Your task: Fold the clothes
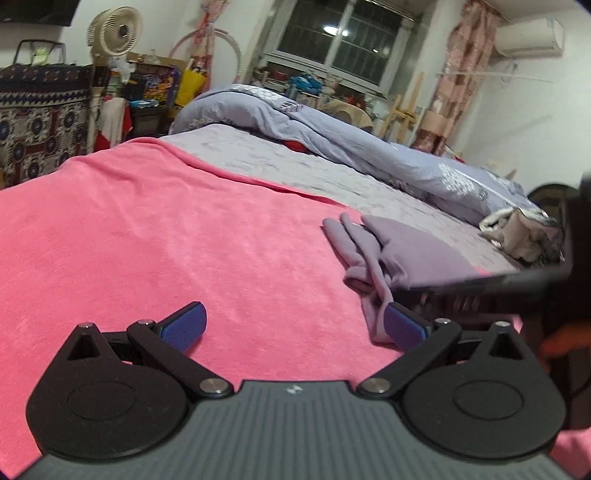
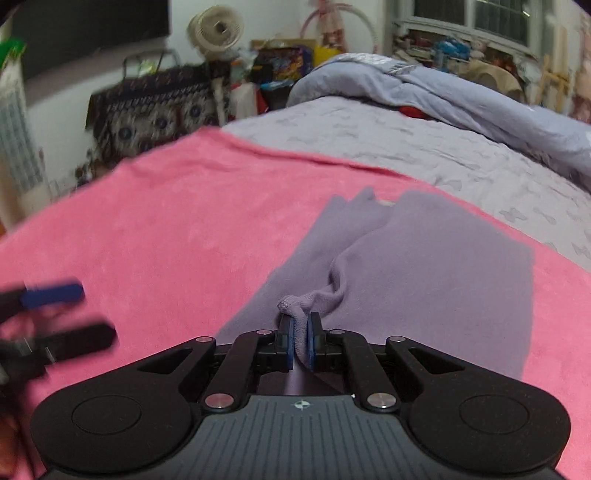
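— Where's the purple garment [image 2: 424,258]?
— On the pink blanket [image 2: 166,229], right side of the bed. The right tool [image 2: 300,341] pinches its near hem; the left tool [image 1: 291,325] is spread wide, holding nothing.

A blanket [image 1: 147,240] was spread over the near part of the bed [image 1: 332,173], and the garment [image 2: 424,266] was laid on the blanket's right portion. Behind it, a duvet [image 1: 332,129] was heaped along the bed's far side. A fan [image 1: 114,31] was set beyond the bed on the left, a window [image 1: 343,37] behind the duvet.
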